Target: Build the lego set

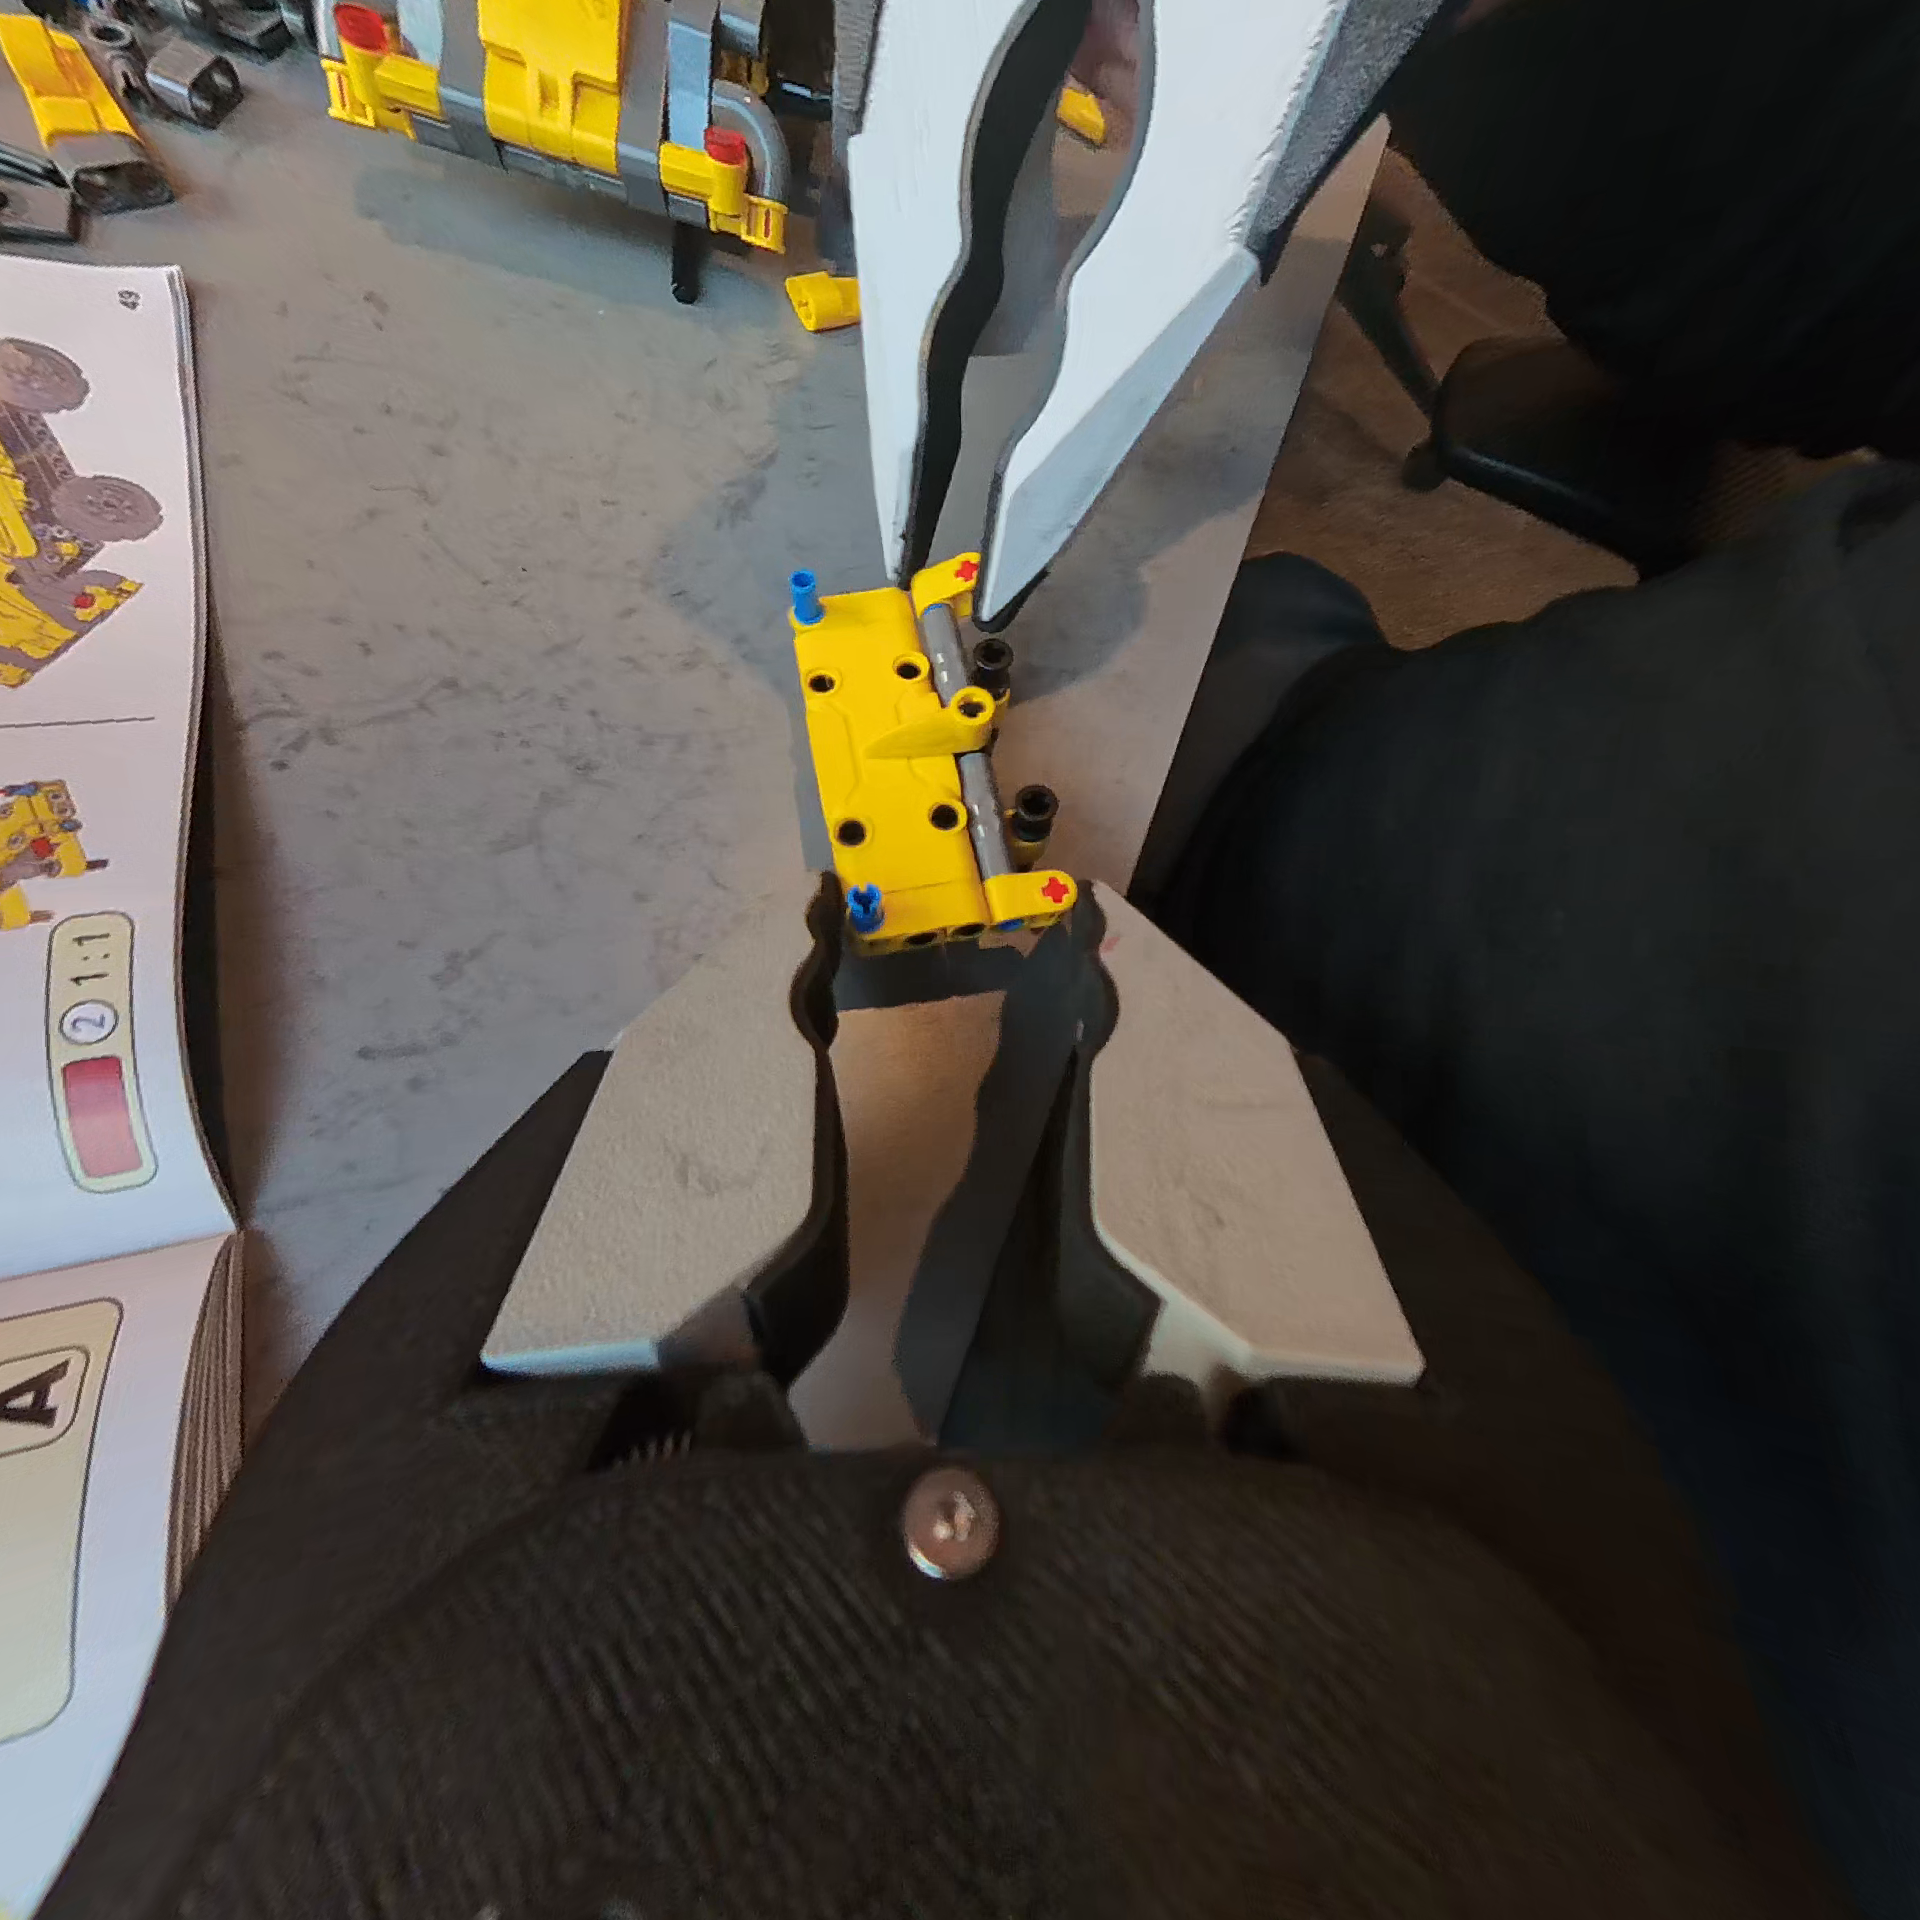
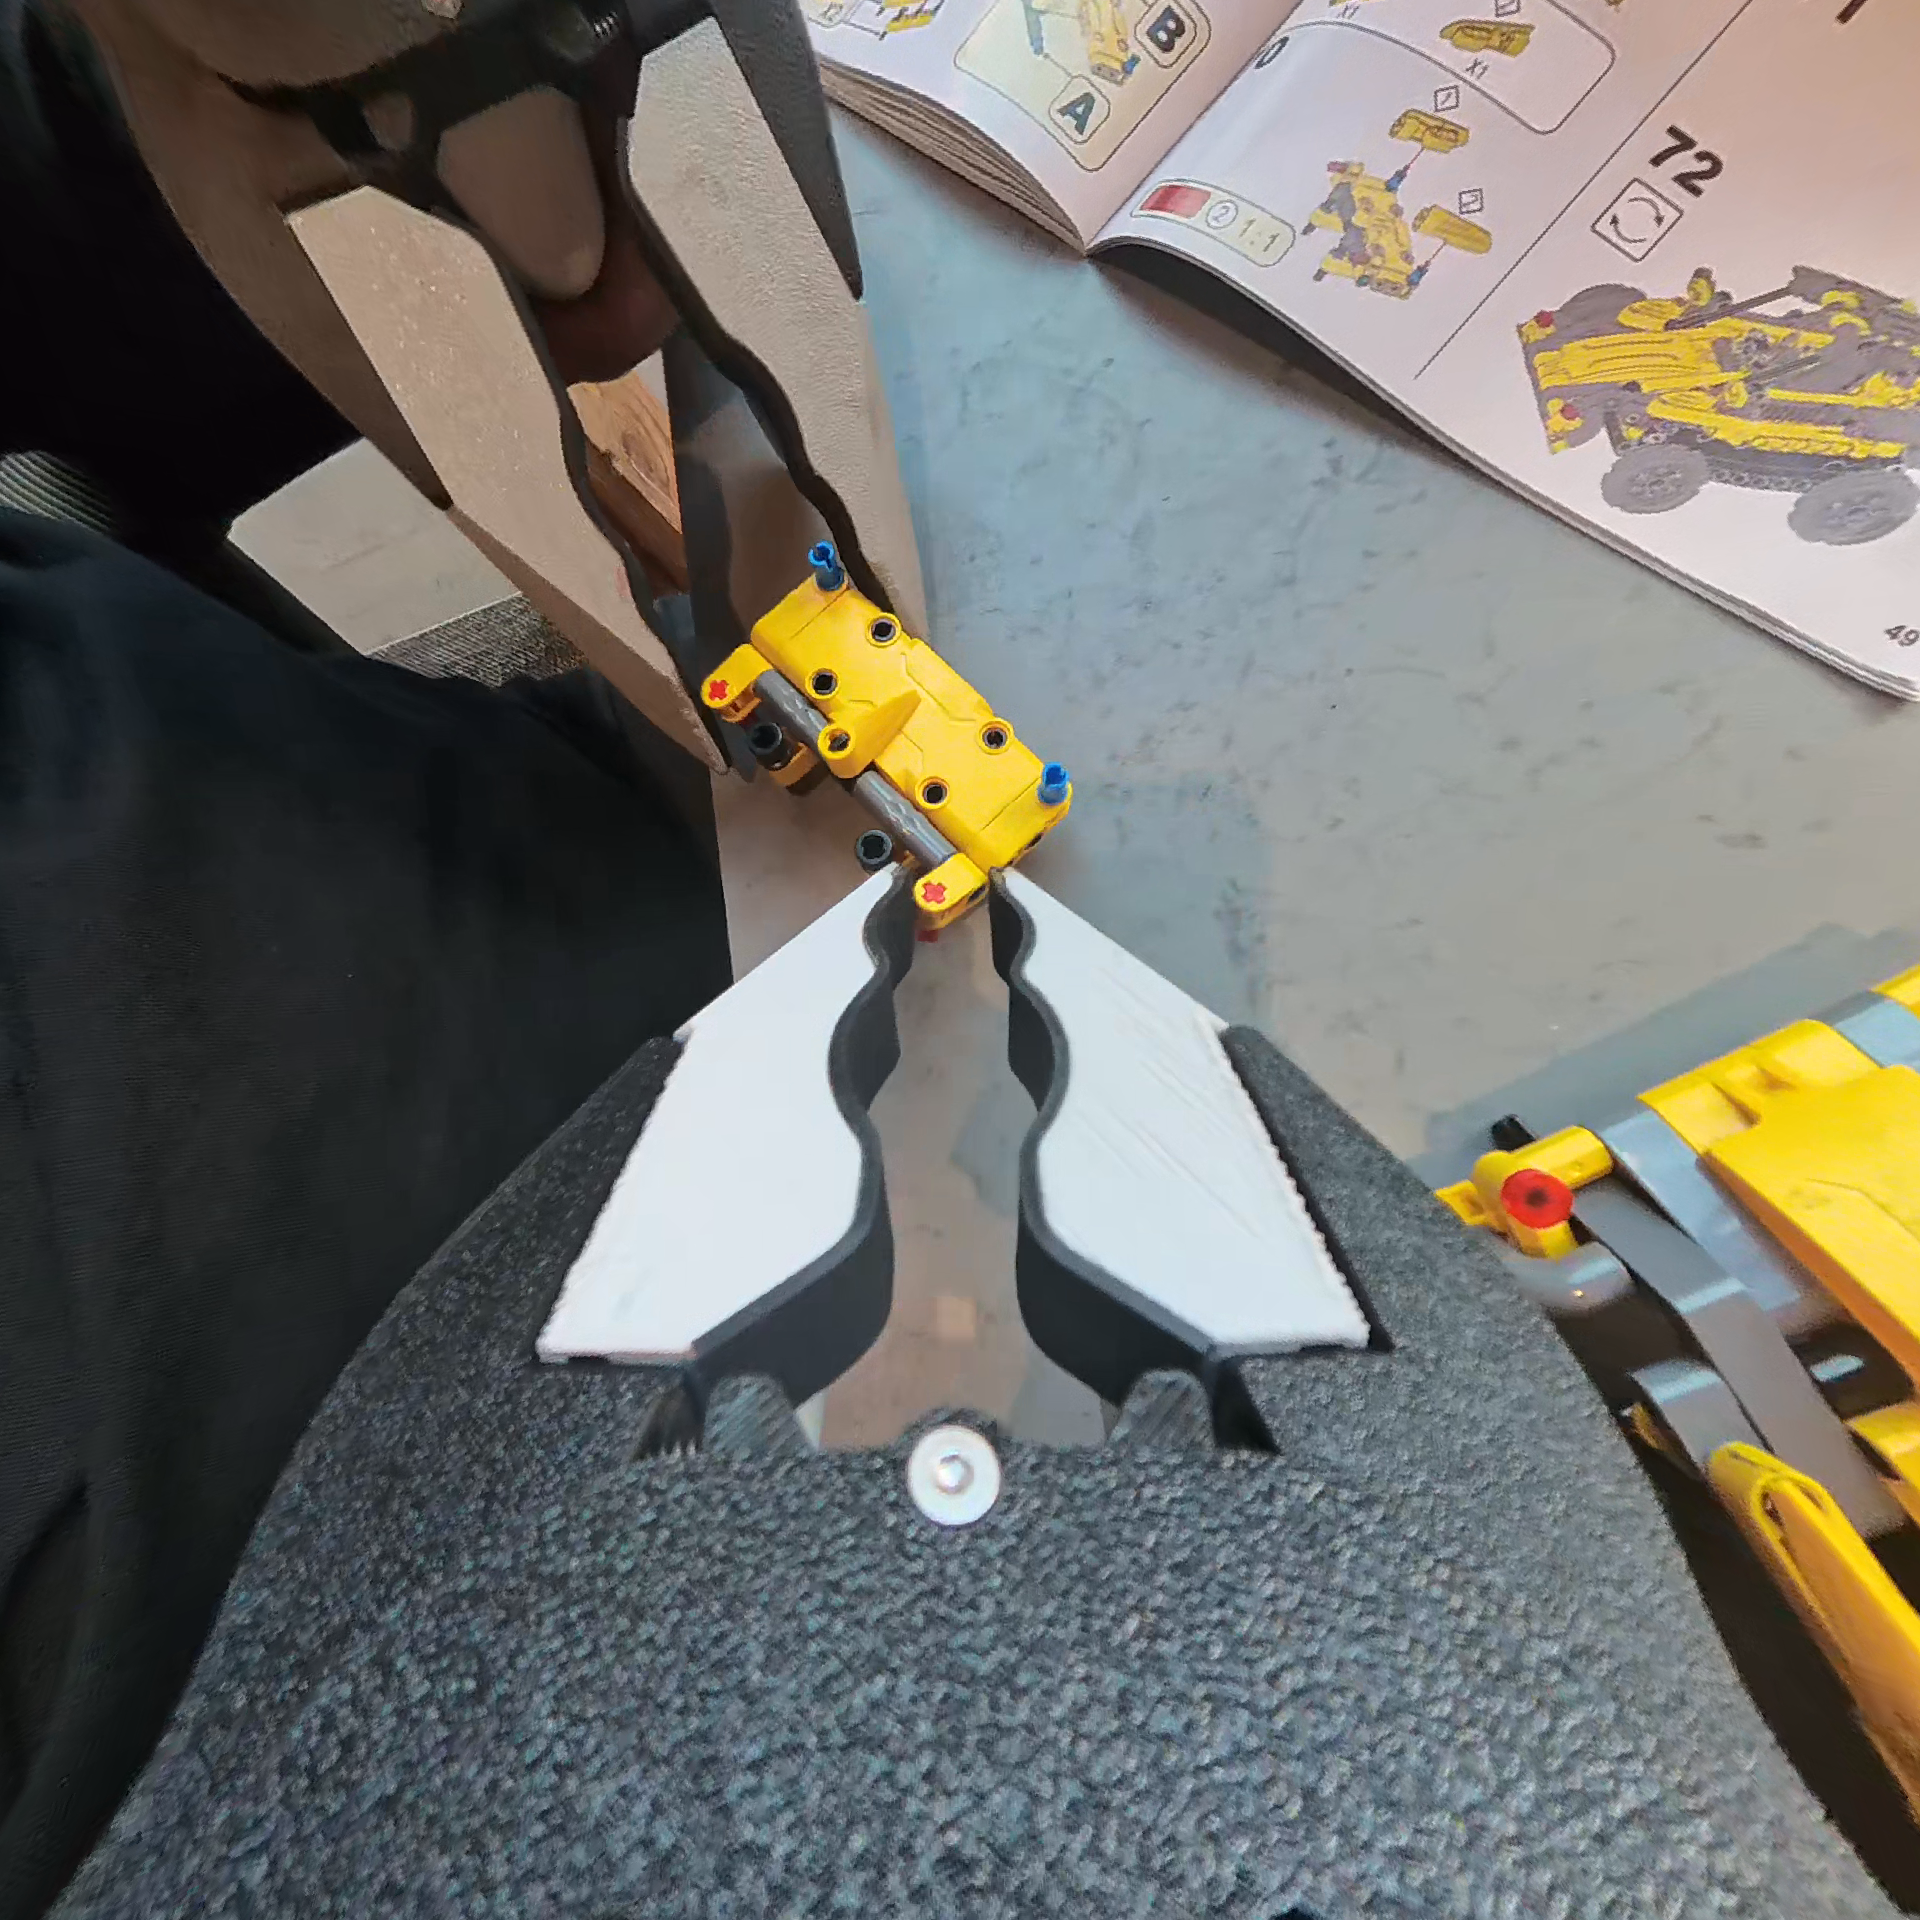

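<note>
A small yellow brick assembly (image 1: 894,748) with a grey axle, blue pins, black pins and red cross-axle ends is held just above the grey table (image 1: 468,623), near its edge. My left gripper (image 1: 956,914), with beige fingers, is shut on its near end. My right gripper (image 1: 951,592), with white fingers, comes in from the far side and is shut on the yellow end connector. In the right wrist view the right gripper (image 2: 945,883) pinches that connector on the assembly (image 2: 935,707), and the left gripper (image 2: 810,675) clamps the opposite end.
An open instruction booklet (image 1: 94,727) lies to the left, and it also shows in the right wrist view (image 2: 1558,260). A part-built yellow and grey vehicle (image 1: 551,104) (image 2: 1766,1195) stands farther back. A loose yellow piece (image 1: 826,301) lies near it. A person's dark clothing (image 1: 1558,935) is beyond the table edge.
</note>
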Available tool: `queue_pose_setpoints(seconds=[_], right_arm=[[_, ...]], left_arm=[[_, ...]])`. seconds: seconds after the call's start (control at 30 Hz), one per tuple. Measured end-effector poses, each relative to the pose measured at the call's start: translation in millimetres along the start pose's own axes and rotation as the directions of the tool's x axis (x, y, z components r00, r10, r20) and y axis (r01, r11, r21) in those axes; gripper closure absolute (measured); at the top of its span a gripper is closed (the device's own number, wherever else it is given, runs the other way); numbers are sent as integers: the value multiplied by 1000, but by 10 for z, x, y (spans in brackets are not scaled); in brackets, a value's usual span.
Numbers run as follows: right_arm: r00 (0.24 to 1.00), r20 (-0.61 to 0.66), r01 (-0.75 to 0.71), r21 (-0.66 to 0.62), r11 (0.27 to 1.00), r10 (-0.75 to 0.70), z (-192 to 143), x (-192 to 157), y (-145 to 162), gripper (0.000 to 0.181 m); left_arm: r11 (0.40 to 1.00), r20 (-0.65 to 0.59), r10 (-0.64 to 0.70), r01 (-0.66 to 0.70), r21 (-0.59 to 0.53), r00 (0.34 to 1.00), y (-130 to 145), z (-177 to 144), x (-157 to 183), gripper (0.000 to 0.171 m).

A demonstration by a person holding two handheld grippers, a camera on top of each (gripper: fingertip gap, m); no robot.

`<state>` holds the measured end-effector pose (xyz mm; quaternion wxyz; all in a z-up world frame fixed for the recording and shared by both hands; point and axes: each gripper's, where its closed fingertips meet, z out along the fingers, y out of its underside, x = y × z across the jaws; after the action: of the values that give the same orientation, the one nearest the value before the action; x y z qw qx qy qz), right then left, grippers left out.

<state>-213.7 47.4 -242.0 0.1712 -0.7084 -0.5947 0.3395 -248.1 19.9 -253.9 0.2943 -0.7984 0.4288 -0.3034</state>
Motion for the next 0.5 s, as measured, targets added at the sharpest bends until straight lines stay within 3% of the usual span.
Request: queue_pose_setpoints(seconds=[0.17,0.33,0.5], right_arm=[[999,27,-44,7,999,43,-9,-18,-8,167],[994,60,-92,7,996,91,-11,-41,-16,167],[989,69,-131,-2,991,131,-21,-52,-13,167]], left_arm=[[999,31,21,-21,27,999,-7,-85,-46,122],[975,172,212,-221,31,962,-39,-178,-14,118],[916,267,378,-400,33,886,-107,-190,155,129]])
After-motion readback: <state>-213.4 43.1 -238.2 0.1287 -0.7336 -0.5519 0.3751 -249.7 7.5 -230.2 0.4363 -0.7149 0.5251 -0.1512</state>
